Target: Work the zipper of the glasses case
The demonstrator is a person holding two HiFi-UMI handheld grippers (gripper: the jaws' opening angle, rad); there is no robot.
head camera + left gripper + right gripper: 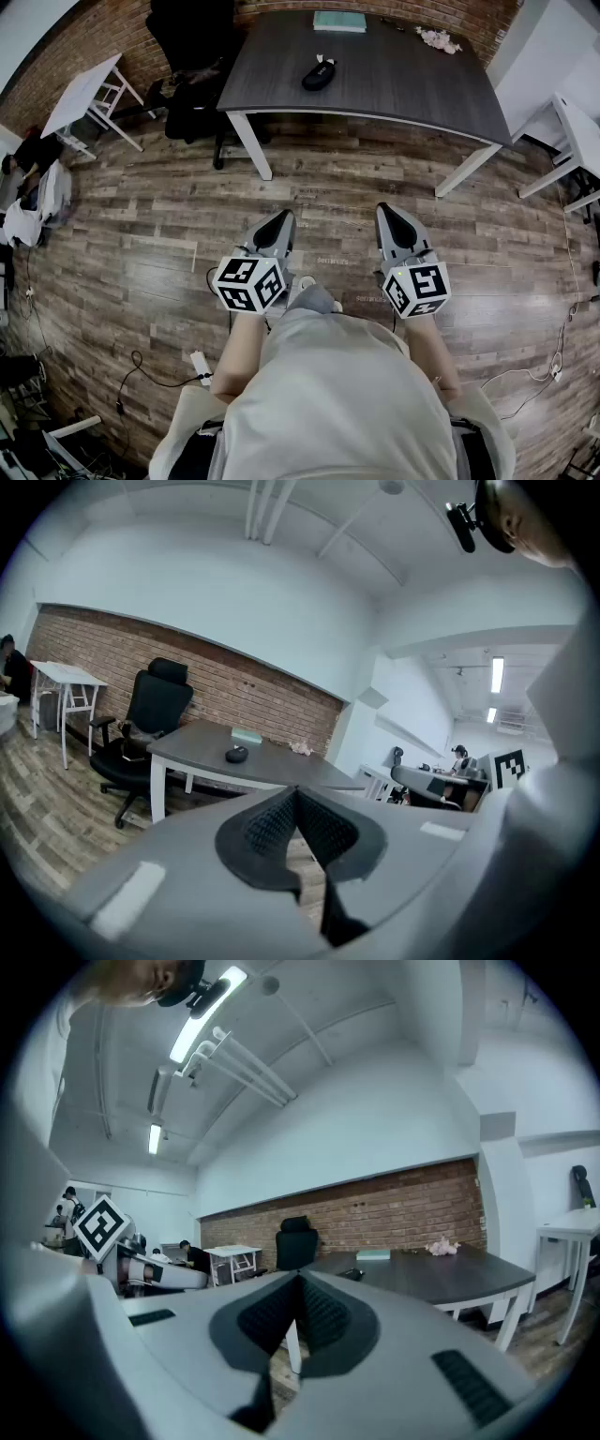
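Observation:
The black glasses case (319, 75) lies near the middle of the dark grey table (394, 89), far ahead of me. It shows small in the left gripper view as the case (236, 754) and in the right gripper view as the case (352, 1274). My left gripper (281, 221) and right gripper (391, 214) hang side by side over the wooden floor, well short of the table. Both are shut with nothing between the pads. The zipper cannot be made out from here.
A teal book (339, 21) and a pale pink bundle (439, 39) lie at the table's far edge. A black office chair (192, 66) stands at the table's left. White tables stand at the left (80, 94) and right (579, 141). Cables lie on the floor (141, 281).

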